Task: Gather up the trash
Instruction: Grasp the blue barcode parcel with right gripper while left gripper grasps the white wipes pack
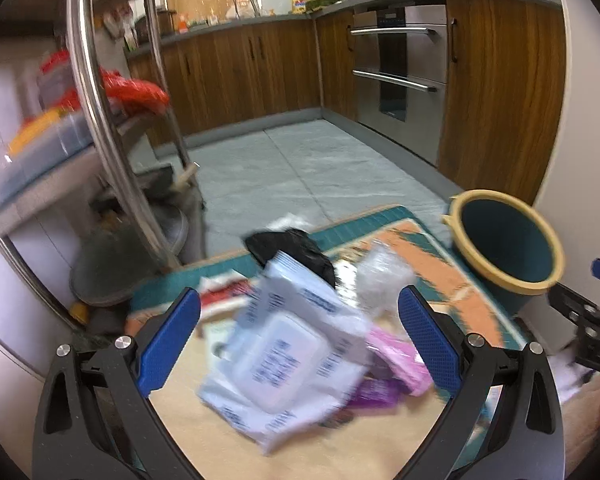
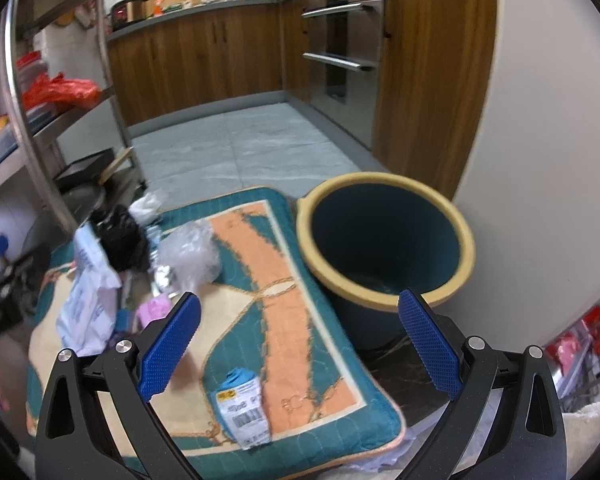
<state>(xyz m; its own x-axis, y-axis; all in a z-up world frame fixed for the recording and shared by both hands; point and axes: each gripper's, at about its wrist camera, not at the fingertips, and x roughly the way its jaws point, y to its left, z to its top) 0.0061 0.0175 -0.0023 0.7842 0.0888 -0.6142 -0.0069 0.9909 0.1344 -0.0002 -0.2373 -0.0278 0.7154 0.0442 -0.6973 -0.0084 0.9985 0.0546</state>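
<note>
A pile of trash lies on a teal and orange mat (image 2: 284, 280): a white wet-wipe pack (image 1: 284, 364), a black bag (image 1: 296, 252), crumpled clear plastic (image 1: 384, 276), pink wrappers (image 1: 400, 360). My left gripper (image 1: 300, 340) is open and empty, hovering over the wipe pack. My right gripper (image 2: 300, 344) is open and empty, above the mat between a small labelled blue packet (image 2: 242, 408) and a teal bin with a yellow rim (image 2: 384, 240). The bin also shows in the left wrist view (image 1: 504, 244), at the mat's right.
A steel shelving rack (image 1: 100, 120) with boxes and a red bag stands on the left. Wooden kitchen cabinets (image 1: 240, 72) and a steel oven (image 1: 400, 72) line the back. Grey tiled floor (image 1: 300, 168) lies beyond the mat. A white wall (image 2: 540, 160) is behind the bin.
</note>
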